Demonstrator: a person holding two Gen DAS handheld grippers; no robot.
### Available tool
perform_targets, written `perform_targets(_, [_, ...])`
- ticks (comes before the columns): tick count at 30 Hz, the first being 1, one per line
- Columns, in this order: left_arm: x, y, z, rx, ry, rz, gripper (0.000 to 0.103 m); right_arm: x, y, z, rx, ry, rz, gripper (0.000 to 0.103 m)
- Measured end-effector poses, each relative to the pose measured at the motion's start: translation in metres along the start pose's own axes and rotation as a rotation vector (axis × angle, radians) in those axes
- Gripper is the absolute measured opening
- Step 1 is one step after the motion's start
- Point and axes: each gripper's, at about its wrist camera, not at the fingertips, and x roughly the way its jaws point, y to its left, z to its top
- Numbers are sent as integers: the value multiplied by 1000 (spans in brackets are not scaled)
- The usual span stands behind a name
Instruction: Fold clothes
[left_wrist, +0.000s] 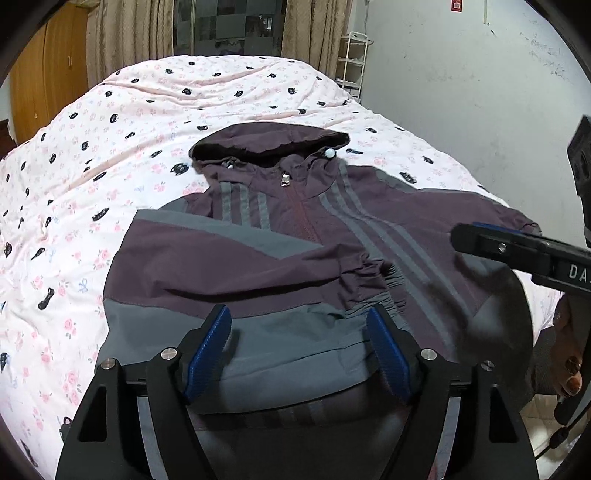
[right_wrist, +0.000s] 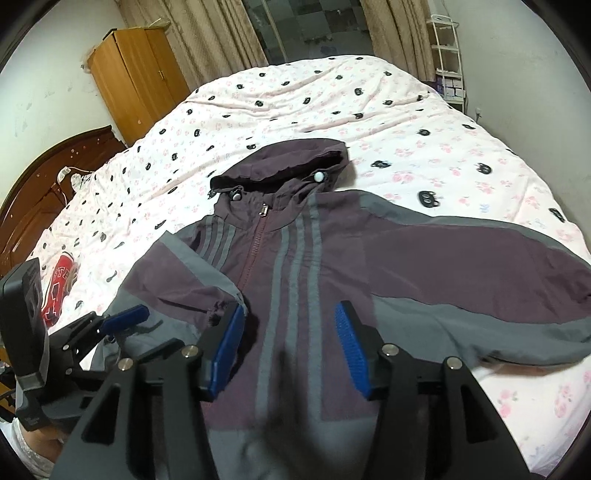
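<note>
A purple and grey jacket (left_wrist: 295, 236) lies front up on the bed (left_wrist: 110, 147), zipped, its hood (left_wrist: 269, 142) toward the far end. 1 sleeve (left_wrist: 258, 269) is folded across the chest; the other sleeve (right_wrist: 480, 266) is spread out sideways. The left tool (left_wrist: 299, 350) hovers over the hem with its jaws wide apart, holding nothing. The right tool (right_wrist: 291, 347) hangs above the lower front, likewise spread and empty. A red item (right_wrist: 59, 284) lies on the bed beside the jacket.
</note>
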Motion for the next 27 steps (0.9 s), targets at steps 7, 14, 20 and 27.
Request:
perform_targets(7, [1,-29,22,48,-28,-36,74,-33,-42,-4,108,-21,-37,56])
perform_targets(14, [26,-68,57,70,-11,-74,75,-66,-88,-5,204,-52,-116,56])
perform_targets(20, [53,-95,84,64,19,-84,75,-90,-128,-7,281,-69,-186,56])
perform_targets(27, [82,-101,91,50,93,-51,75,-110,-180,-11,358,-59,-272,56])
